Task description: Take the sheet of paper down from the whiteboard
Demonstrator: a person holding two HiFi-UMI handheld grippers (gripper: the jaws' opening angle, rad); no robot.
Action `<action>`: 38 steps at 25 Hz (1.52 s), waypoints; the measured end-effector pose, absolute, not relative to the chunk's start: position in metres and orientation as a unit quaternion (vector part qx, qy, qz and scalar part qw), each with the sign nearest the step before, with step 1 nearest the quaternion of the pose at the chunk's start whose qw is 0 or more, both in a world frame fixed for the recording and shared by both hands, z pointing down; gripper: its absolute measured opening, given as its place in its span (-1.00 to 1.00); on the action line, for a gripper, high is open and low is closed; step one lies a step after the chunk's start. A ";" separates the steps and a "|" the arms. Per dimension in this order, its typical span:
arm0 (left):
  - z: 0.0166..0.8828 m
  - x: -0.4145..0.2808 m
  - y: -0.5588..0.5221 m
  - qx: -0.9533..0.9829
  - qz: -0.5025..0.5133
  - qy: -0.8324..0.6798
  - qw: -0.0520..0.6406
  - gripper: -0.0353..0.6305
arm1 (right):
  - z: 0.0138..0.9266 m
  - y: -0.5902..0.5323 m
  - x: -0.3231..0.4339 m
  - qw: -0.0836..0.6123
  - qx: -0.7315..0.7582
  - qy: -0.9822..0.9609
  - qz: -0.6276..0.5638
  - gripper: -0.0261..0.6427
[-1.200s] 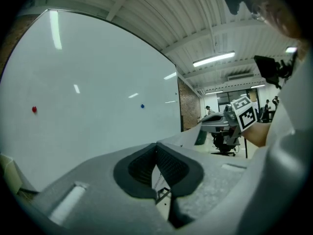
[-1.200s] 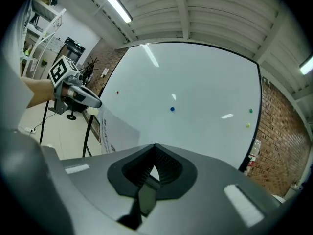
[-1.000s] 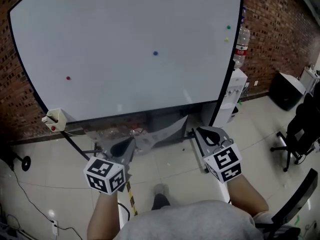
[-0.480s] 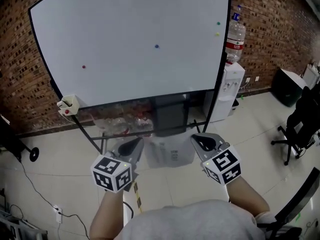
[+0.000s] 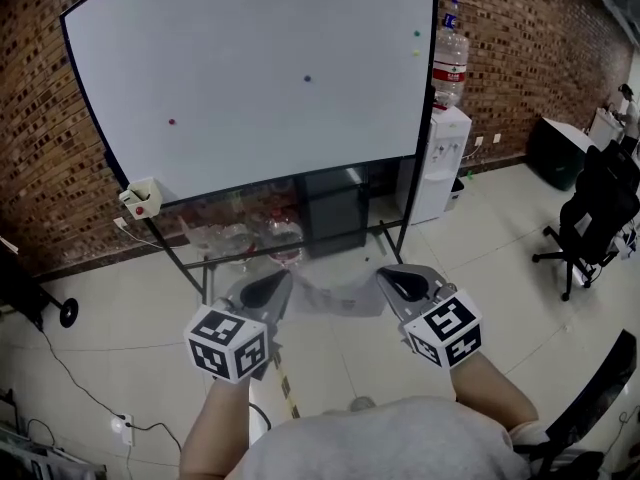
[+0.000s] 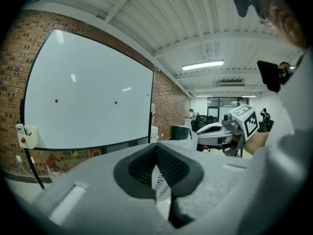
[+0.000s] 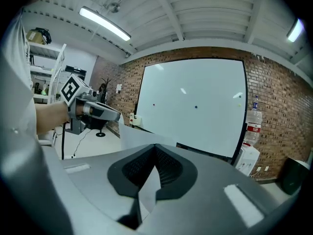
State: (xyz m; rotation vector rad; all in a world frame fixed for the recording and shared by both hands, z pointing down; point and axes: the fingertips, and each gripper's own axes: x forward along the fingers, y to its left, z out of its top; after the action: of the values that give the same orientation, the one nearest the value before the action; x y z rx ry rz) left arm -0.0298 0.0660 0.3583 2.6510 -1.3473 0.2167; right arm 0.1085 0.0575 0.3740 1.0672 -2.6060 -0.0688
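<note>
The whiteboard (image 5: 260, 78) stands on its frame against the brick wall, with no sheet on it. A white sheet of paper (image 5: 335, 296) hangs stretched between my two grippers, well back from the board. My left gripper (image 5: 272, 286) is shut on the sheet's left edge, and the printed paper (image 6: 160, 186) shows pinched between its pads. My right gripper (image 5: 393, 280) is shut on the right edge, where the paper (image 7: 145, 190) sticks out below its pads. Each gripper view shows the other gripper: the right gripper (image 6: 201, 137) and the left gripper (image 7: 116, 117).
Red (image 5: 172, 122), blue (image 5: 307, 78) and green (image 5: 417, 34) magnets stay on the board. A small marker box (image 5: 140, 198) hangs at its lower left. A water dispenser (image 5: 435, 163) stands to the right, with an office chair (image 5: 590, 218) and a black bin (image 5: 550, 148) beyond.
Both grippers have drawn back from the whiteboard with the sheet held between them. The board looks smaller and farther, and the sheet has flattened out between the jaws.
</note>
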 end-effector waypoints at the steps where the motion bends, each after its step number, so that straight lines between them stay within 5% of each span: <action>1: 0.359 -0.033 0.077 0.888 0.075 -0.447 0.078 -0.89 | 0.375 0.068 0.105 0.161 0.377 -0.912 -0.024 -0.93; 38: 0.335 -0.065 0.186 0.895 0.069 -0.438 0.043 -0.89 | 0.343 0.181 0.084 0.132 0.405 -0.904 -0.048 -0.92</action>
State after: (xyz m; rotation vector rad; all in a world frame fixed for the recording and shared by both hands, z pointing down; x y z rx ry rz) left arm -0.0647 0.1855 0.3351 2.7387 -1.3384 0.2099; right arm 0.0838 0.1807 0.3427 1.1741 -2.6215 -0.1403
